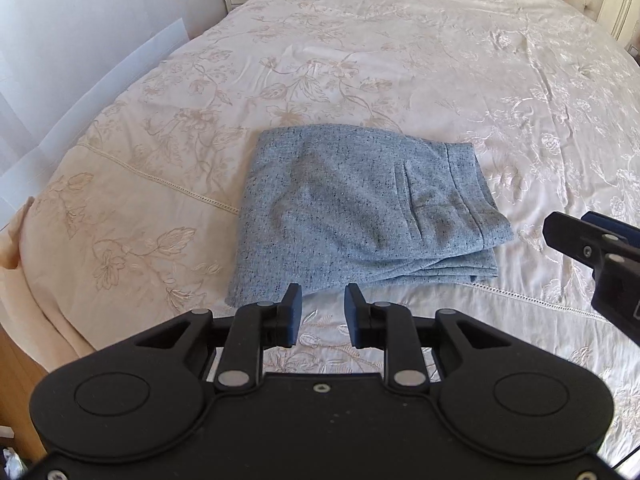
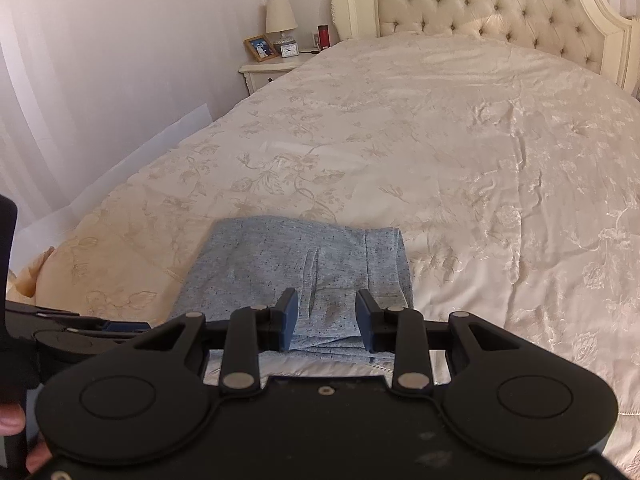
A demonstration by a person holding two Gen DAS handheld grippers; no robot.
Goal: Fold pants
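1. Nightstand [image 2: 272, 70] at far left beside the bed, w/ photo frame [image 2: 259, 47], lamp [image 2: 281, 16], small clock [image 2: 289, 50] on top.
2. Left tool [image 1: 322, 312]: jaws part-open w/ a clear gap, nothing between them; it hangs above the bedspread [image 1: 400, 60] just short of the pants' near edge, not touching.
3. Pants [image 1: 360, 204]: grey-blue flecked fabric, folded into a compact stack, lying flat on the bed near its foot end, layered edges showing at the near right corner. Pocket slit faces up.
4. Right tool [image 2: 326, 316]: jaws apart, empty; held above the pants' right part, no contact seen.
5. Tufted headboard [image 2: 480, 8] at far right end of the bed.
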